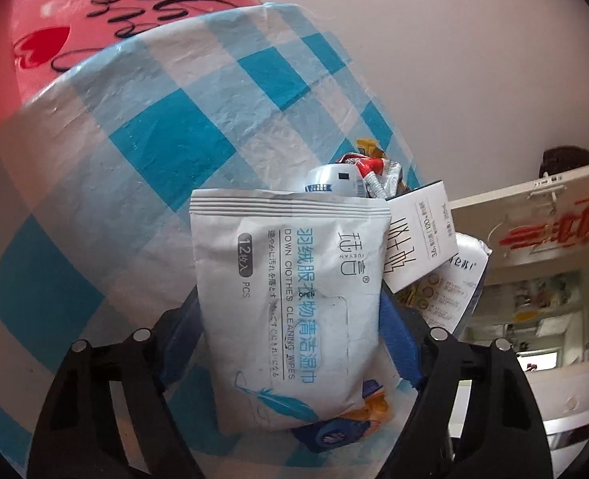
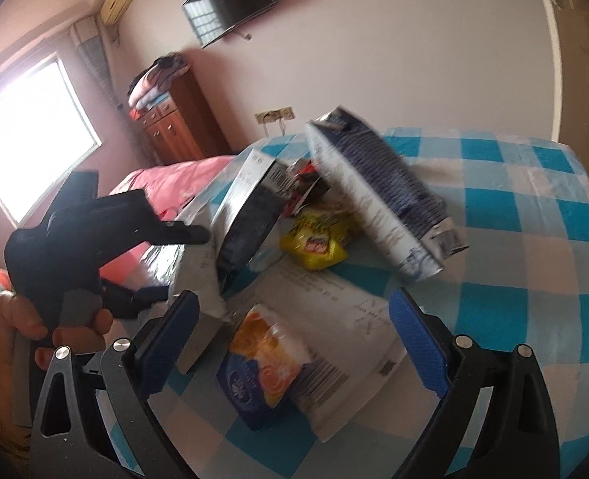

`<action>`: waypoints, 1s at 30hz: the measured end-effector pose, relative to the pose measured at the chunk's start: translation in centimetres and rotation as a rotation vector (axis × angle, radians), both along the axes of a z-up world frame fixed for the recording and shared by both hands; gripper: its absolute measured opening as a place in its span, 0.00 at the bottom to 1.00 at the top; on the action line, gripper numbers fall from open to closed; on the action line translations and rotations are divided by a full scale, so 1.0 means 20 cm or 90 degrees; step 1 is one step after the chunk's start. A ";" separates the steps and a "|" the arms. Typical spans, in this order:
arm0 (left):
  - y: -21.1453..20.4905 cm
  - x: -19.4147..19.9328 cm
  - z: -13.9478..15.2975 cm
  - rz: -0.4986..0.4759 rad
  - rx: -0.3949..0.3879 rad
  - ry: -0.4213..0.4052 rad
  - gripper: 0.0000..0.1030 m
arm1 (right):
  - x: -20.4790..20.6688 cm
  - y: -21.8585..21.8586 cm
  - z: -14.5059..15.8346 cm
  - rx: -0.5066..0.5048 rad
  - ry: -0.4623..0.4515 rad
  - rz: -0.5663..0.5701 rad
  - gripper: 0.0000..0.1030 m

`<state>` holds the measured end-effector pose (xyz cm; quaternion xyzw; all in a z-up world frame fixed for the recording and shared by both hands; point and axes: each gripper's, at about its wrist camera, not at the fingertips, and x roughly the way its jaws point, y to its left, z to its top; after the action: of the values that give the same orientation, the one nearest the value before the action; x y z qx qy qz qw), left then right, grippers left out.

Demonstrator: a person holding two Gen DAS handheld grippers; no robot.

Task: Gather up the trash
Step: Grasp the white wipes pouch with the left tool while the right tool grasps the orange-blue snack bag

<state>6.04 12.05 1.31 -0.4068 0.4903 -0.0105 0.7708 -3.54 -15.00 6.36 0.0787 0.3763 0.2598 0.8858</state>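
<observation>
My left gripper (image 1: 290, 315) is shut on a white wet-wipes pack (image 1: 290, 299) with blue lettering, held upright between the blue pads above the blue-checked tablecloth (image 1: 174, 139). Behind it lie a crushed can (image 1: 334, 179), red wrappers (image 1: 378, 171) and a white carton (image 1: 418, 235). In the right wrist view my right gripper (image 2: 294, 331) is open above a small orange-and-blue packet (image 2: 266, 363) on a flat white pack (image 2: 334, 319). A yellow snack bag (image 2: 314, 239), a dark box (image 2: 250, 207) and a blue-patterned box (image 2: 378, 191) lie beyond. The left gripper (image 2: 106, 223) shows at the left.
The table (image 2: 534, 239) stands beside a pink bed (image 2: 166, 183) and the wall. A wooden cabinet (image 2: 174, 127), a wall TV (image 2: 230, 4) and a bright window (image 2: 30, 127) are behind. A white door (image 1: 534, 215) is at the right.
</observation>
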 end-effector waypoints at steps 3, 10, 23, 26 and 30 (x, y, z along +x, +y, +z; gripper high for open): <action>-0.01 -0.02 0.01 -0.005 0.015 -0.006 0.75 | -0.02 0.05 -0.01 -0.026 -0.001 0.017 0.92; 0.00 -0.07 0.03 -0.019 0.045 -0.016 0.69 | -0.05 0.14 -0.06 -0.088 -0.003 0.059 0.92; 0.01 -0.16 0.12 -0.060 0.117 -0.060 0.68 | -0.15 0.27 -0.15 -0.275 -0.068 0.090 0.92; 0.02 -0.19 0.13 -0.065 0.131 -0.069 0.68 | -0.17 0.28 -0.16 -0.292 -0.074 0.089 0.92; 0.04 -0.24 0.15 -0.079 0.155 -0.082 0.68 | -0.20 0.29 -0.18 -0.301 -0.078 0.087 0.89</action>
<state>1.16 12.95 4.34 -0.2778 0.4618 -0.0246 0.8420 -7.49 -9.14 2.77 -0.1727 0.3766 0.2283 0.8811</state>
